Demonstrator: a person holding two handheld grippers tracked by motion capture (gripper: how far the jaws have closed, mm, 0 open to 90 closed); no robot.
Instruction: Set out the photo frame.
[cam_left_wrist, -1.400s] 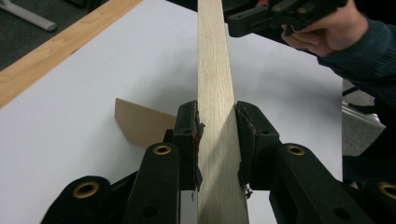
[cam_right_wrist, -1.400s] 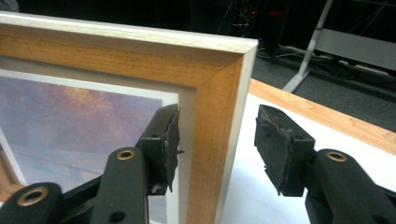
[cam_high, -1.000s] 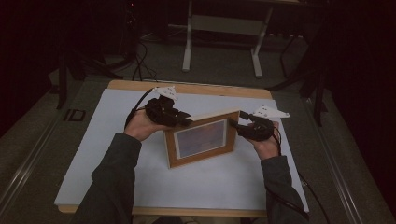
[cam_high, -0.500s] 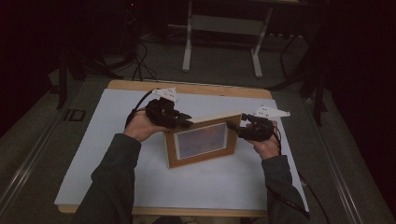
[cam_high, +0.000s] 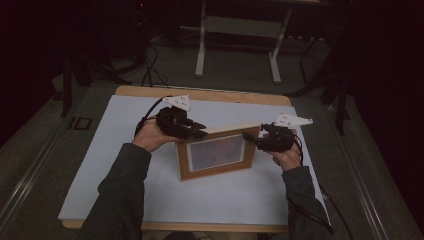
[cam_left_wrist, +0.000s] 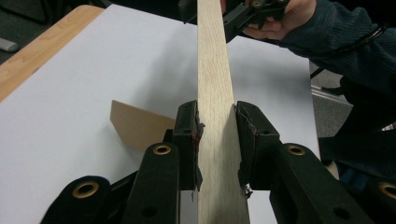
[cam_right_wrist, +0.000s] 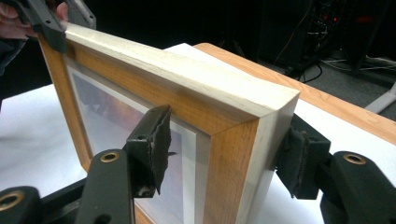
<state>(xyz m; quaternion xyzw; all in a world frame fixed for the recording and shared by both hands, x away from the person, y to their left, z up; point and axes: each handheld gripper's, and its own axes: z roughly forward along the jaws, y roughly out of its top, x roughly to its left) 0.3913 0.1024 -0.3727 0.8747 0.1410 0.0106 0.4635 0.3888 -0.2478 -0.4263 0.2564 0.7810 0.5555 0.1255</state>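
Observation:
A wooden picture frame (cam_high: 215, 152) stands upright on the white table top, its glass facing the person. My left gripper (cam_high: 200, 134) is shut on the frame's top rail near the left corner. In the left gripper view both pads (cam_left_wrist: 189, 133) press the sides of the pale top edge (cam_left_wrist: 215, 93). My right gripper (cam_high: 248, 136) holds the top right corner. In the right gripper view its jaws straddle that corner (cam_right_wrist: 252, 121), one pad (cam_right_wrist: 154, 144) at the front and the other against the back. The frame's brown easel flap (cam_left_wrist: 135, 126) sticks out behind.
A white sheet (cam_high: 225, 200) covers the table, with a wooden border (cam_high: 200, 93) at the far edge. Beyond the table stand a metal stand's legs (cam_high: 237, 30), with cables (cam_high: 150, 65) on the dark floor. Free room lies all around the frame.

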